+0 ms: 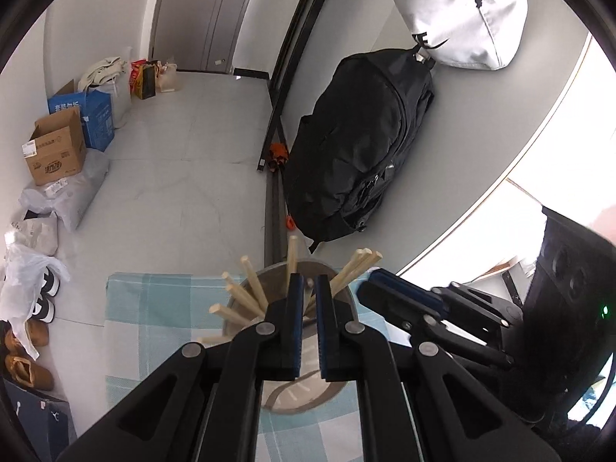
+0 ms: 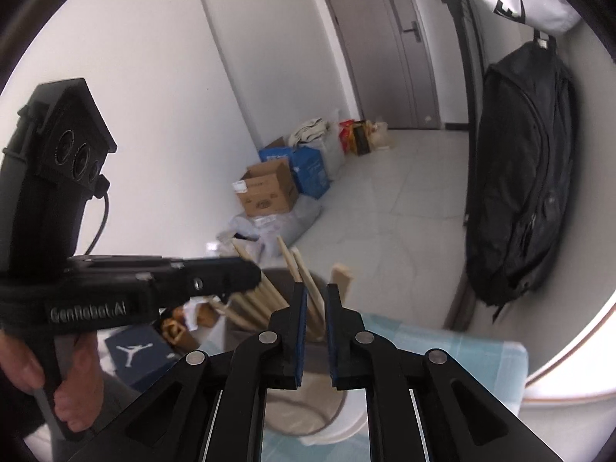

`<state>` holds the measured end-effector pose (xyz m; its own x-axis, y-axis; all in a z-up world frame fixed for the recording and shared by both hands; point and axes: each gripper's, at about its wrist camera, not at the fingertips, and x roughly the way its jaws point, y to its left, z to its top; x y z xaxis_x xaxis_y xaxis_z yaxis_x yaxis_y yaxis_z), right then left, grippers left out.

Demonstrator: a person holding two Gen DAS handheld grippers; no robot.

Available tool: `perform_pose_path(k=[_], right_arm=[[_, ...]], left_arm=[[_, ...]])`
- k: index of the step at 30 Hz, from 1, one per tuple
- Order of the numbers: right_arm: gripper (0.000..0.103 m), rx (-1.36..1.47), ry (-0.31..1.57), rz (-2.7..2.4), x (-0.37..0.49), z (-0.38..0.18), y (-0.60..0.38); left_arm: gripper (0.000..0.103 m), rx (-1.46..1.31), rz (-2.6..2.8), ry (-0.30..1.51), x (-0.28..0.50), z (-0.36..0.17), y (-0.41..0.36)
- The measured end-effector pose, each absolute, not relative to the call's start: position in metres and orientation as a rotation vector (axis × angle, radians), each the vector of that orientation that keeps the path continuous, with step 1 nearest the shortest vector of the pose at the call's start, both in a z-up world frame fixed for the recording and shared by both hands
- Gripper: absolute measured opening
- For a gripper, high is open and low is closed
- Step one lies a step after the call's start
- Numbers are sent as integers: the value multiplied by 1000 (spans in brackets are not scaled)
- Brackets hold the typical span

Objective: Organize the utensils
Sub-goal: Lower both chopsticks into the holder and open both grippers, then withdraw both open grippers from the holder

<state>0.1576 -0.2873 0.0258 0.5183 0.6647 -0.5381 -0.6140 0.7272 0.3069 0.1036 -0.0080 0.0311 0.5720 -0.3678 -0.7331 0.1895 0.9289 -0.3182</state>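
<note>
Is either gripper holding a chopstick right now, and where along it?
Neither. Left gripper and right gripper both have jaws open and empty above the chopsticks in the holder.

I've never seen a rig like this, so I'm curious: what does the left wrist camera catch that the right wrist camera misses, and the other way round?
Only the left wrist view shows the pair of shoes on the floor by the wall and the right gripper coming in from the side.

Only the right wrist view shows the person's hand around the left gripper's handle, and the Jordan shoebox.

Both show the wooden chopsticks standing in a round holder on a blue checked cloth, the hanging black backpack, and the cardboard box.
</note>
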Motion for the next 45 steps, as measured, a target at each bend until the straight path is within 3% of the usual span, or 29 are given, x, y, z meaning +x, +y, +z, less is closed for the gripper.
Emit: perform_pose_path(k=[1, 3, 4, 10, 16, 21, 25, 35, 39, 45], right_arm=[[20, 74, 669, 769, 152, 28, -288], [40, 75, 642, 765, 141, 34, -291], [42, 90, 622, 759, 135, 37, -295], [50, 128, 580, 723, 116, 48, -308], [58, 137, 540, 691, 96, 56, -318], [69, 166, 491, 682, 82, 61, -325], [75, 164, 463, 693, 69, 63, -327], [96, 124, 363, 707, 30, 62, -328], [99, 118, 339, 703, 21, 55, -332], [103, 131, 332, 681, 9, 40, -339]], left_arm=[[13, -217, -322, 897, 101, 33, -6], [32, -226, -309, 881, 95, 38, -3], [39, -233, -305, 868, 92, 40, -1], [46, -221, -268, 811, 76, 51, 3], [67, -164, -182, 732, 56, 57, 2], [70, -127, -127, 672, 39, 61, 4], [83, -100, -75, 624, 26, 61, 4], [88, -105, -4, 583, 0, 52, 19], [95, -105, 26, 556, -13, 44, 23], [97, -105, 20, 517, -25, 23, 22]])
